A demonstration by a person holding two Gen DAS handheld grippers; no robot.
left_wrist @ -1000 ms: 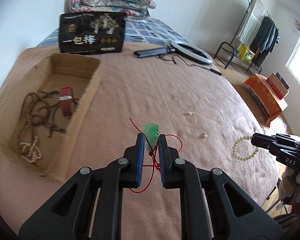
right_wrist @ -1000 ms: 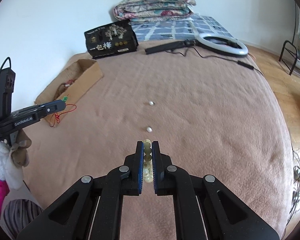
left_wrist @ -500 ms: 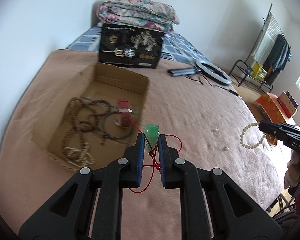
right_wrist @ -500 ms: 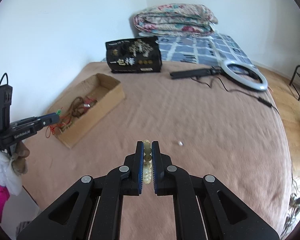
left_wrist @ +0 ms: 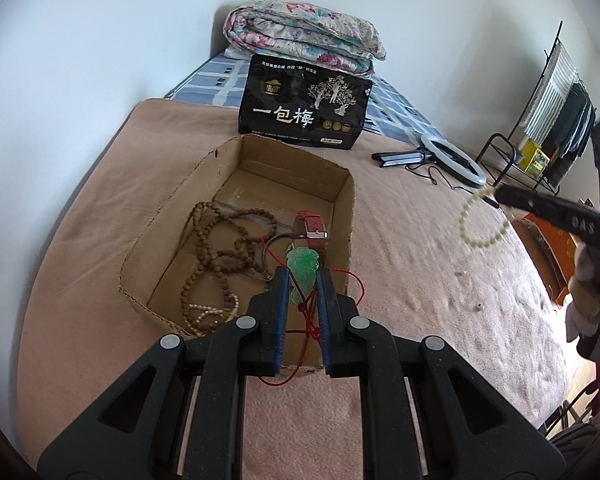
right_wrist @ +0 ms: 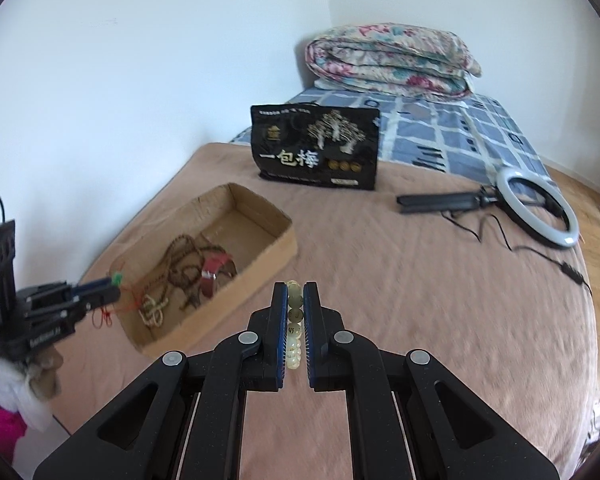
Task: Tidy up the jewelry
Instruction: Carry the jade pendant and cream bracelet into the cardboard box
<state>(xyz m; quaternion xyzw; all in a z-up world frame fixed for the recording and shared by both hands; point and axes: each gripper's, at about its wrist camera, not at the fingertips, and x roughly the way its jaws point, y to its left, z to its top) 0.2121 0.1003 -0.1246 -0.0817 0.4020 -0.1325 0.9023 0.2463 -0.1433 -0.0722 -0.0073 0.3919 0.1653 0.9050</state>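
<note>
My left gripper (left_wrist: 302,276) is shut on a green jade pendant (left_wrist: 303,268), whose red cord dangles below it, and it hangs over the near end of an open cardboard box (left_wrist: 350,200). Brown bead strands (left_wrist: 216,252), a pale bead string and a red strap (left_wrist: 311,228) lie inside the box. My right gripper (right_wrist: 295,294) is shut on a pale yellow bead bracelet (right_wrist: 294,316), held above the pink blanket just right of the box (right_wrist: 276,248). In the left wrist view the bracelet (left_wrist: 480,222) hangs as a loop from the right gripper (left_wrist: 504,196).
A black printed bag (left_wrist: 304,112) stands behind the box, with a folded floral quilt (left_wrist: 304,40) behind it. A ring light (right_wrist: 540,208) with its black stand and cable lies on the bed's right side. A clothes rack (left_wrist: 552,120) stands beyond the bed.
Both grippers have travelled left toward the box. The left one, pendant still gripped, has gone from beside the box to over its near end. The right has lifted the bracelet off the blanket.
</note>
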